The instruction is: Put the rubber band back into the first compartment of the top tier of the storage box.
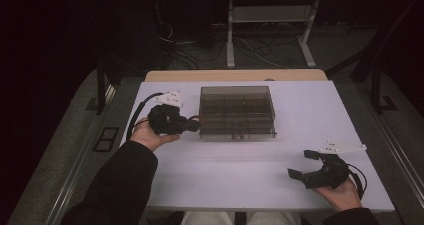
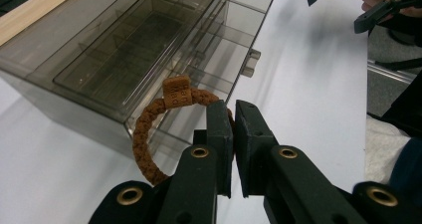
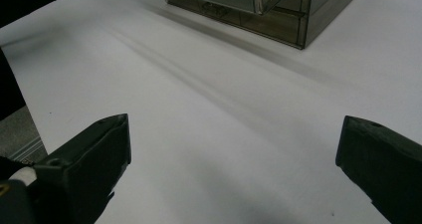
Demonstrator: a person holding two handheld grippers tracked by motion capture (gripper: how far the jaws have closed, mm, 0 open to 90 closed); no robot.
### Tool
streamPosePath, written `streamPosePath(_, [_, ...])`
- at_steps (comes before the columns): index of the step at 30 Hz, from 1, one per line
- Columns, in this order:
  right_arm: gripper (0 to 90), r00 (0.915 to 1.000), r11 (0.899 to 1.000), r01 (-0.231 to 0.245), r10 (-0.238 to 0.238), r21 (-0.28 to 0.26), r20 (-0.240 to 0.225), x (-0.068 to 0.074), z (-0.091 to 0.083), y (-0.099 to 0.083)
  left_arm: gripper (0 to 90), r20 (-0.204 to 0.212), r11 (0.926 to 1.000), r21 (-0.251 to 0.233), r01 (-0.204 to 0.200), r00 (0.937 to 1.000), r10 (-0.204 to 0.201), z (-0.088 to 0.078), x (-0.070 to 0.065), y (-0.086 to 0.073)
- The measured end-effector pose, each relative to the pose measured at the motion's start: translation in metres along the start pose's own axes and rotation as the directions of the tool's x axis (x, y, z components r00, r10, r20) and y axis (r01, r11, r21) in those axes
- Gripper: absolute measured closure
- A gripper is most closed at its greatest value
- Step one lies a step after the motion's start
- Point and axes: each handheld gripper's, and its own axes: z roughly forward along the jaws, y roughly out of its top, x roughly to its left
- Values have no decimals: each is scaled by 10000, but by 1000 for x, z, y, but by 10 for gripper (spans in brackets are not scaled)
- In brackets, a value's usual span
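Beside the smoky plastic organizer box (image 2: pixel 149 50), a brown braided bracelet (image 2: pixel 149 134) hangs clamped in the left gripper (image 2: pixel 234 114), whose fingers are pressed together on its cord. The carrying step seems underway; next, a compartment must be reached. The right gripper (image 1: pixel 305 164) rests on the tabletop (image 1: pixel 240 170), fingers apart.

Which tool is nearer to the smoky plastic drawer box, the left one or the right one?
Left. The left tool, shut on a brown braided bracelet, is right beside the drawer box. The right tool is open, farther away near the table's front right corner.
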Motion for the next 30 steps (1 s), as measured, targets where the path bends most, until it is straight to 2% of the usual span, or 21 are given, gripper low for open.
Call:
streamPosePath(3, [2, 10000, 10000, -36, 36, 28, -12, 0, 0, 0, 847, 26, 9999, 69, -124, 9999, 123, 3, 0, 4])
streamPosePath(30, [1, 10000, 10000, 39, -39, -9, -30, -1, 0, 0, 847, 205, 9991, 144, -396, 9990, 393, 30, 2, 23])
